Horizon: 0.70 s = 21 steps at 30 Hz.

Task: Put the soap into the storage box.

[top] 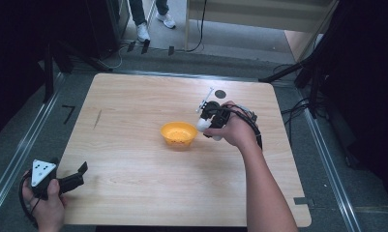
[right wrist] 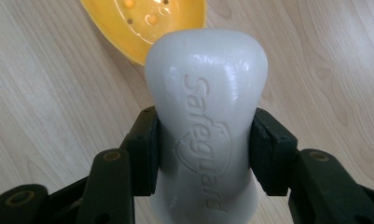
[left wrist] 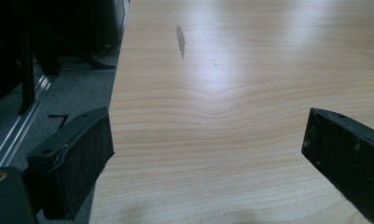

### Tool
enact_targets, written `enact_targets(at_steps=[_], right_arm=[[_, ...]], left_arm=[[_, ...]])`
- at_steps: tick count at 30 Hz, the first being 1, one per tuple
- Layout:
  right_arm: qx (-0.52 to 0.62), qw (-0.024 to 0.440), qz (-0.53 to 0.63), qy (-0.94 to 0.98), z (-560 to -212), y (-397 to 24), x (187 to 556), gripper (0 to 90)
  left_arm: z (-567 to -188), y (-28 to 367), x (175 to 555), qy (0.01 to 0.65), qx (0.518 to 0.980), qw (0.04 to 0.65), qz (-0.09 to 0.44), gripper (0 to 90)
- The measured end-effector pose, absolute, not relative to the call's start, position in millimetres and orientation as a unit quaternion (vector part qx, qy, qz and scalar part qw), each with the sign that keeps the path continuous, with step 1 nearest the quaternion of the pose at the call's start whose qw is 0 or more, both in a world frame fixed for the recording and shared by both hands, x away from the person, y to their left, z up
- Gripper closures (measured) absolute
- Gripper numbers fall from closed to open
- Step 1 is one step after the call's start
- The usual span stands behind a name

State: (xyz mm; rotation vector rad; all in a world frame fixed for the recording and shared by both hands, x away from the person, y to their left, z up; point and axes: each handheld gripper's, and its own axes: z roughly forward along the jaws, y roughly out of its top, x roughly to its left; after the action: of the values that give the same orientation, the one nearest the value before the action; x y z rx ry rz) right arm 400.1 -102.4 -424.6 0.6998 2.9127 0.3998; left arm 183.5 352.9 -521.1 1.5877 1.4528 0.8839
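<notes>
While the wooden table (top: 133, 193) occupies most of the high view, we note on it a shallow yellow perforated dish (top: 179, 133) near its centre, and just to the dish's right the right gripper (top: 207, 126) carrying a white bar of soap (right wrist: 205, 116). In the right gripper view the soap sits clear of the tabletop, its waisted middle pinched between the two black pads, with the dish just beyond its far end. The left gripper (top: 75, 178) rests at the near left corner of the table, its jaws spread wide over bare wood with nothing between them.

We judge the bar to be light, stiff and solid, unlikely to bend or break under a moderate squeeze, though its edges and embossed lettering could dent or scuff. Its surface looks smooth and slightly glossy, so we expect it to be slippery, more so if damp. The narrow waist is the sensible place to hold it: the flared ends on either side of the pads resist sliding lengthwise. A grip on a rounded end would likely squirt the bar out.
</notes>
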Motion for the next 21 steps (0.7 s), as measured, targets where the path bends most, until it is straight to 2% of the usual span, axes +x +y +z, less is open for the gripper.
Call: enact_targets(at_steps=[21], right_arm=[[0.158,0.072,0.131,0.976,-425,-66,404,50.7]], left_arm=[[-521,353,183,0.573,0.626,0.397,0.350,2.2]])
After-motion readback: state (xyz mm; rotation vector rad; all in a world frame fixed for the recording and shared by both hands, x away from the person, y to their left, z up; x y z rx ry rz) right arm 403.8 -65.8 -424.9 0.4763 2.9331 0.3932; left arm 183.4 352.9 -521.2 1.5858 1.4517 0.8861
